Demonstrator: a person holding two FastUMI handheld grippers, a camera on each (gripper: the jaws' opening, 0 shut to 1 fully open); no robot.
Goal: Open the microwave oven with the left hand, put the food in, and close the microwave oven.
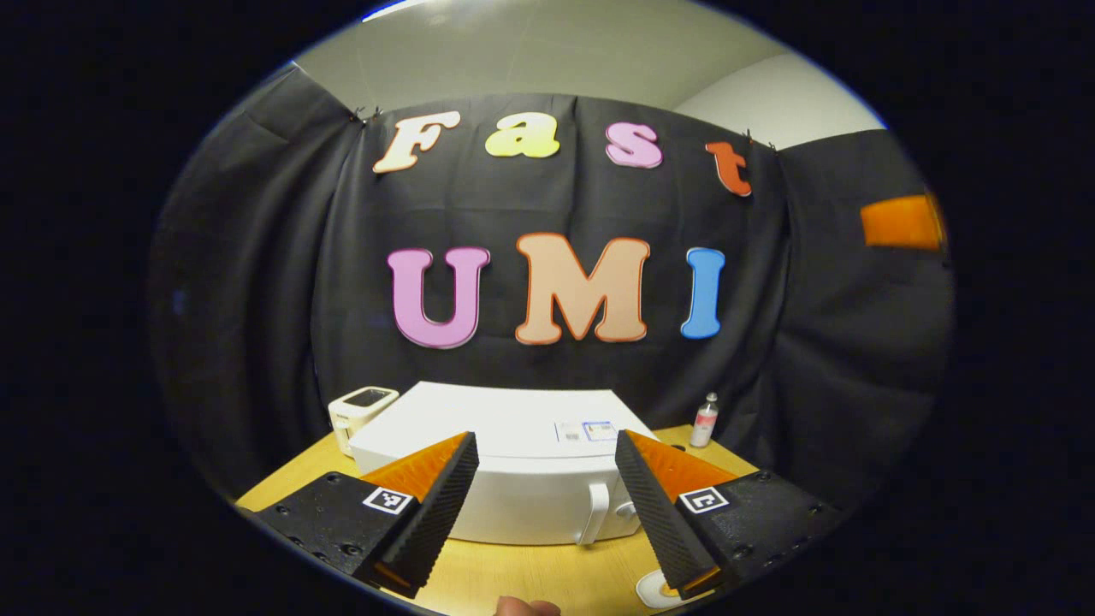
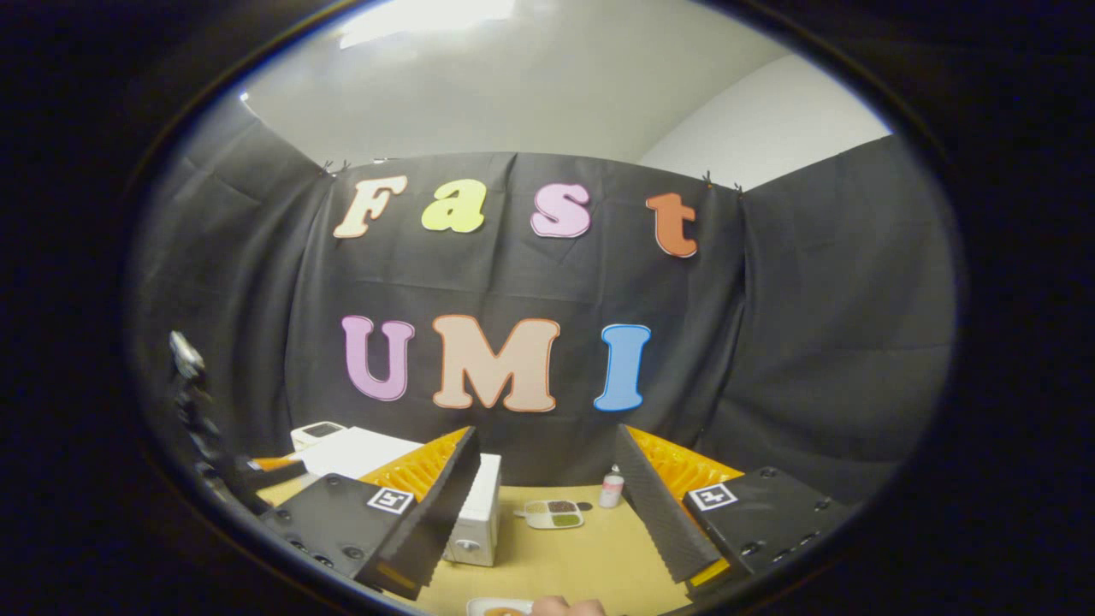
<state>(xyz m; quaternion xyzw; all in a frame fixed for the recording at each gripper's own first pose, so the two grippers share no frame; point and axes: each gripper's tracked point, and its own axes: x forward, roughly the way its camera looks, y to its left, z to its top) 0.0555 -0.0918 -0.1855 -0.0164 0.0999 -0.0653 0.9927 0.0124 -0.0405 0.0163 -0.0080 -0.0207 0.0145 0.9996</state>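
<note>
The white microwave oven [image 1: 513,462] stands shut on the wooden table [image 1: 530,573], its door handle [image 1: 596,513] on the right of its front. My left gripper [image 1: 546,438] is open, held in the air short of the oven, with nothing between its fingers. In the right gripper view the microwave oven [image 2: 479,505] stands to the left, partly behind one finger. My right gripper [image 2: 546,435] is open and holds nothing. A small white plate [image 2: 498,608] with brownish food lies at the near table edge, next to a hand [image 2: 569,607]. The plate's rim [image 1: 652,590] peeks out by my left gripper's right finger.
A compartment tray [image 2: 554,513] with bits of food and a small bottle [image 2: 611,489] sit at the back of the table. A small white device [image 1: 361,411] stands left of the oven. The bottle [image 1: 704,421] is right of the oven.
</note>
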